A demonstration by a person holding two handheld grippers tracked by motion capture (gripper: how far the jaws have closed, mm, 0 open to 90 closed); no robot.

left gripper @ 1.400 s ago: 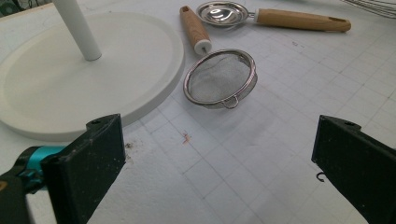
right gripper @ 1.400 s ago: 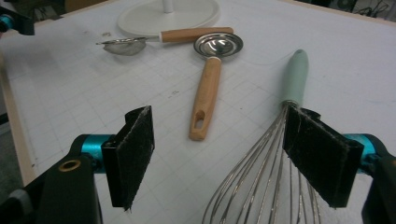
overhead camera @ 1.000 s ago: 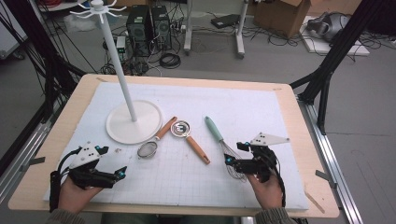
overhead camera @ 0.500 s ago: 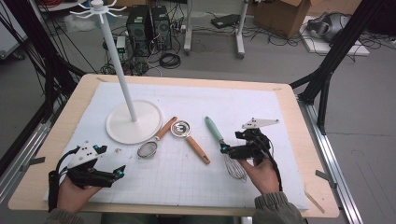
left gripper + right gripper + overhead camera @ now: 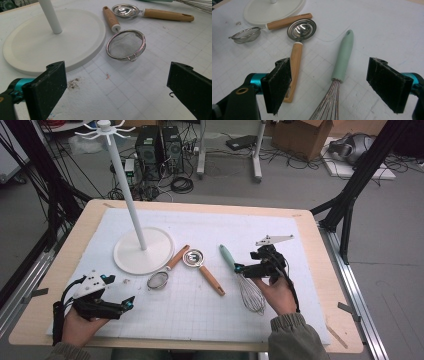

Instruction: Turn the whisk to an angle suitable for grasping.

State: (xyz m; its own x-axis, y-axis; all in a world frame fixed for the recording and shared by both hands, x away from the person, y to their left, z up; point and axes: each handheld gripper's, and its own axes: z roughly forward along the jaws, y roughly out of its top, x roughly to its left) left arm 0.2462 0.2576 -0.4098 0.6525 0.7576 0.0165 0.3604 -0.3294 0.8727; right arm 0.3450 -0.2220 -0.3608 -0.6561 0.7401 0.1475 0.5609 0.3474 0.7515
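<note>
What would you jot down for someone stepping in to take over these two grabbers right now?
Right gripper: open, jaws either side of the whisk, above where its green handle meets the wires. Nothing gripped yet.
Left gripper: open, holding nothing, near the table's front left, pointing at the strainer.
Things: whisk, strainer and small ladle all lie flat on the white mat, beside the rack with hooks on top.
Done: nothing lifted so far.
Left: probably close on the whisk handle and lift it; likely the tools go on the rack's hooks.
</note>
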